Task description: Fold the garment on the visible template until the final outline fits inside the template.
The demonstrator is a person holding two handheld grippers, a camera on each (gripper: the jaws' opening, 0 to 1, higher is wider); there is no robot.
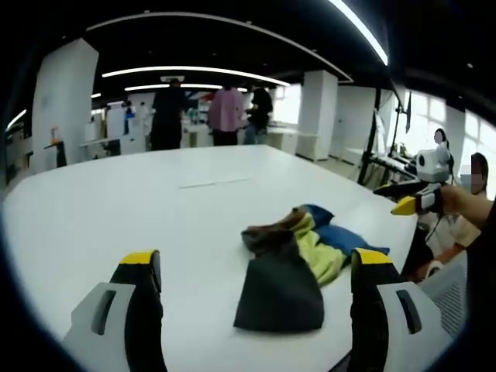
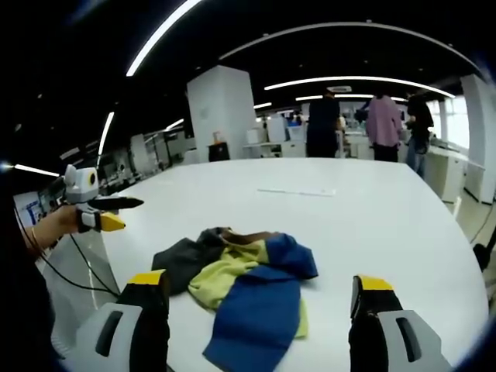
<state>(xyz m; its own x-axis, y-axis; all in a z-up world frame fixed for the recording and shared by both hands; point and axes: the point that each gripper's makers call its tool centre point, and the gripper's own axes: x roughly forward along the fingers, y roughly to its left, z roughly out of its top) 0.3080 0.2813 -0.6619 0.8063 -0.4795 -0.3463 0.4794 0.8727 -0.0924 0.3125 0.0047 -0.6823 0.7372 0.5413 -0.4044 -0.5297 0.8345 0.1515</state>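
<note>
A crumpled garment [image 1: 291, 263] in dark grey, yellow-green, blue and brown patches lies in a heap on the white table [image 1: 116, 201]. My left gripper [image 1: 256, 260] is open, its yellow-tipped jaws wide apart above the near side of the heap, holding nothing. In the right gripper view the same garment [image 2: 248, 283] lies just ahead of my right gripper [image 2: 260, 280], which is open and empty too. Each gripper shows in the other's view, hand-held off the table edge: the right gripper [image 1: 407, 198] and the left gripper [image 2: 108, 213]. A thin pale strip [image 1: 215, 183] marks the table beyond the garment.
The table's rounded edge [image 2: 101, 256] runs close beside the garment. Several people [image 1: 226, 115] stand at desks far behind the table, among white pillars [image 1: 318, 112]. The table top [image 2: 403, 225] stretches wide beyond the garment, with the thin strip [image 2: 297, 191] on it.
</note>
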